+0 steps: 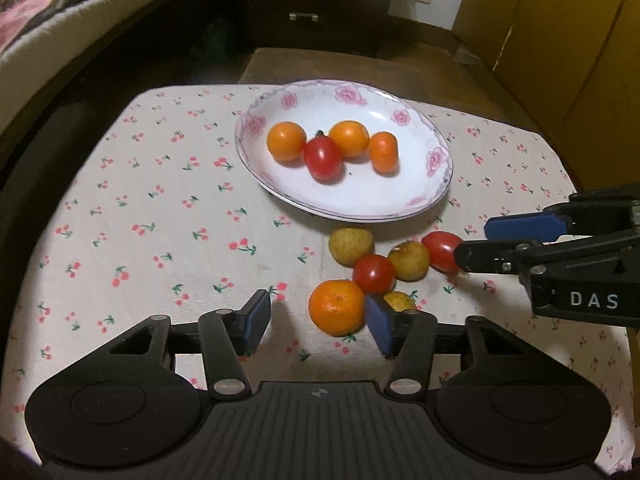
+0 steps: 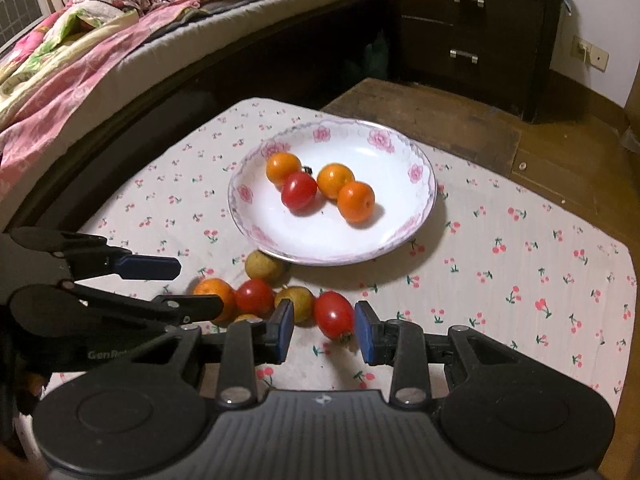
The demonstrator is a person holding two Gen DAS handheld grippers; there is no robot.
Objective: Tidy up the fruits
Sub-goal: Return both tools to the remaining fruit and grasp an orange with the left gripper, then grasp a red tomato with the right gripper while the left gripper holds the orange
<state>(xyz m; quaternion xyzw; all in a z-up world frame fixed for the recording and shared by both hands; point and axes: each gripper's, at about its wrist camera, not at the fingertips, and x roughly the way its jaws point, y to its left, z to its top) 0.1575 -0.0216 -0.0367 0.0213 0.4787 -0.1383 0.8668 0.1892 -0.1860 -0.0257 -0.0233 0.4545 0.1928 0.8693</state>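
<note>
Cherry-printed cloth (image 2: 500, 280) covers the low table on which both tools work, with a bed and a dark drawer unit behind. Nearest the right gripper (image 2: 324, 330), a red tomato (image 2: 334, 314) lies on the cloth between the blue pads (image 2: 286, 330), slightly ahead of their tips; the jaws stand narrowly apart around it with a sliver of gap on each side, so they are not yet pinching it. Its long axis seems to run roughly fore-and-aft and a little askew, which would let the pads close across its short width. The left gripper (image 1: 318, 322) hovers spread and empty, its right pad (image 1: 378, 326) just beside an orange mandarin (image 1: 338, 306) that sits inside the gap, close to that pad and well clear of the other. Just ahead of both tools lies the rest of the loose cluster: a second tomato (image 1: 374, 274), two yellowish fruits (image 1: 351, 245) and a smaller yellow one partly hidden behind the left tool's pad. Farther ahead stands the flowered plate (image 1: 416, 200), already holding three orange fruits and one tomato. I judge the right hand nearer to a grasp; its fruit must then travel forward and slightly left to reach the plate.
</note>
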